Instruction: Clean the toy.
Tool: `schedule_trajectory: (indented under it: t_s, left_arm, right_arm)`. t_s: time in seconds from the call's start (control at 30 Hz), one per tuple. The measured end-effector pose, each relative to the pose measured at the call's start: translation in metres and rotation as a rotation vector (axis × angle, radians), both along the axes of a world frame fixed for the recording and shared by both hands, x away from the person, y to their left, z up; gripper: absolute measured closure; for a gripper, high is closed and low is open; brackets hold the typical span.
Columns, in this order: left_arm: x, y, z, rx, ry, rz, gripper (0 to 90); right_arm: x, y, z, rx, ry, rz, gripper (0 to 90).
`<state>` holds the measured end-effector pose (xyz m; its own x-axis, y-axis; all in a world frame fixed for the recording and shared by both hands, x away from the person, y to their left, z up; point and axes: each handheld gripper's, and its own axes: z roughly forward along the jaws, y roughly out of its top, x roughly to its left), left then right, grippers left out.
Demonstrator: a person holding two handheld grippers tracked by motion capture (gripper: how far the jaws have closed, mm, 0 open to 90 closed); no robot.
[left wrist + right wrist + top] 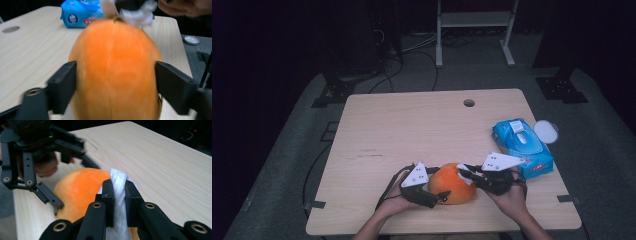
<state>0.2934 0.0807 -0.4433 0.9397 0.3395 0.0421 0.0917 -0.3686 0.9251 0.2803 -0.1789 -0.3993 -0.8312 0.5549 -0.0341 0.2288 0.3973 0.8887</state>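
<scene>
The worktop [412,130] is a pale wooden board with a round cable hole [469,103] near its far edge; it stands on grey floor [277,165], with the legs of a white frame [474,30] behind it.

On the worktop's right side lies a blue pack of wet wipes [522,146], its white flap on top, and just past the edge beside it a small white round lid [546,131] rests on the floor.

At the near edge, about midway across, sits the orange pumpkin [454,184], a rounded, ribbed fruit resting on the wood between the two grippers. The left gripper view shows it up close [115,72].

The left gripper [432,196], held in the person's left hand [394,202], comes at the pumpkin from the left. Its jaws stand wide apart, one on each flank of the pumpkin; in the left gripper view they lie right against the skin or just off it, and the blur keeps that from being settled, so whether they press is not clear.

The right gripper [467,174], in the right hand [512,197], reaches in from the right, its jaws nearly closed and pinching a crumpled white wipe [119,195]. The wipe lies on the top of the pumpkin near the stem, touching its skin.
</scene>
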Motion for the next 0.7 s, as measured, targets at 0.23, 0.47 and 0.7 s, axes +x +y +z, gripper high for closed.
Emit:
schedule_trajectory:
  t_s: [0.23,0.47,0.7]
  left_arm:
    - [0.003,0.005,-0.004,0.012,0.021,0.008,30.7]
    - [0.004,0.007,-0.007,0.003,0.034,0.012,29.8]
    - [0.006,0.007,-0.008,0.003,0.054,0.026,28.3]
  right_arm:
    - [0.003,0.001,0.000,0.000,0.001,0.011,80.0]
    - [0.009,-0.018,-0.005,0.048,0.061,-0.018,79.9]
    - [0.011,-0.024,-0.001,0.071,0.051,-0.054,80.1]
